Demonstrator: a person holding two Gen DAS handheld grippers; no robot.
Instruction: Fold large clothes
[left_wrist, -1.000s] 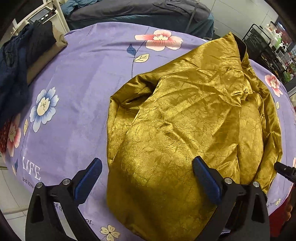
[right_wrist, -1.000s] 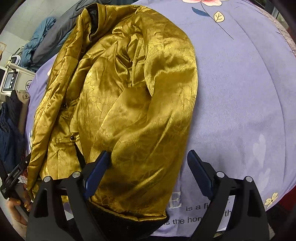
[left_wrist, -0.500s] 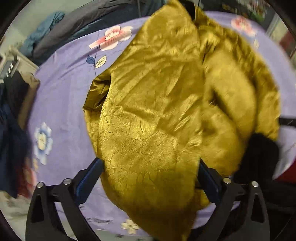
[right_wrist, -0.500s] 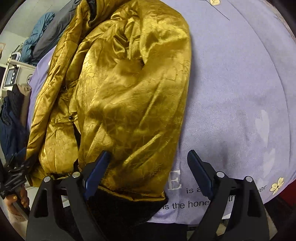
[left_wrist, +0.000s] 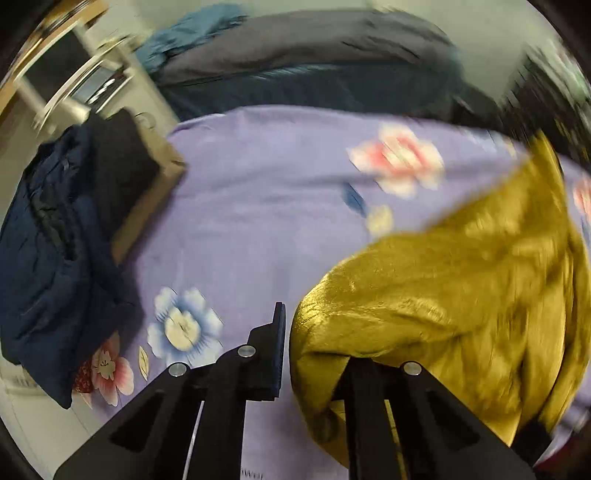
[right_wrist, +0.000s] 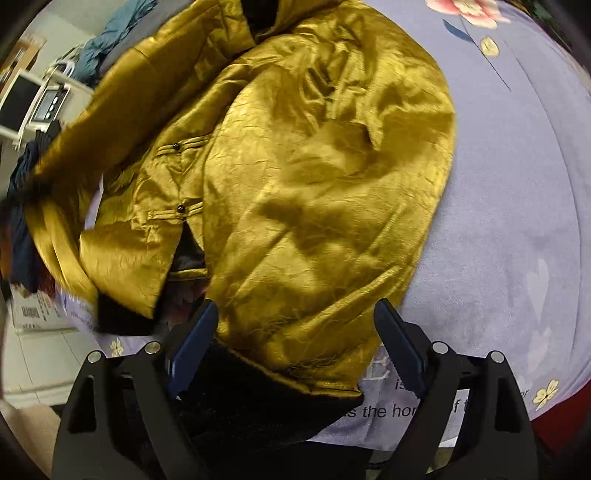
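My left gripper (left_wrist: 314, 350) is closing, and a fold of the gold jacket (left_wrist: 461, 295) sits between its jaws: the cloth drapes over the right-hand finger and hides it, while the left-hand finger (left_wrist: 275, 354) stands bare just beside the fabric. I read that as a pinch on the jacket's edge, taken so I can carry that side across; the view is smeared, so I cannot tell which part of the garment it is.

My right gripper (right_wrist: 295, 339) is spread wide, both blue pads showing. The jacket's lower edge and its black lining (right_wrist: 258, 398) lie between and under the fingers, but the pads do not look to be pressing on anything. I judge it is hovering there, ready to take the hem once the other side is dealt with.

The jacket (right_wrist: 295, 166) lies crumpled on the purple flowered blanket (right_wrist: 517, 184), front up, with its small black buttons (right_wrist: 181, 209) showing and one sleeve (right_wrist: 66, 177) reaching towards the near left edge. It is not yet a tidy fold.

Farther off, in the left view, a dark blue garment (left_wrist: 55, 258) is heaped at the blanket's (left_wrist: 258, 184) left edge, and grey and teal clothes (left_wrist: 295, 48) are piled beyond the far side, presumably waiting.
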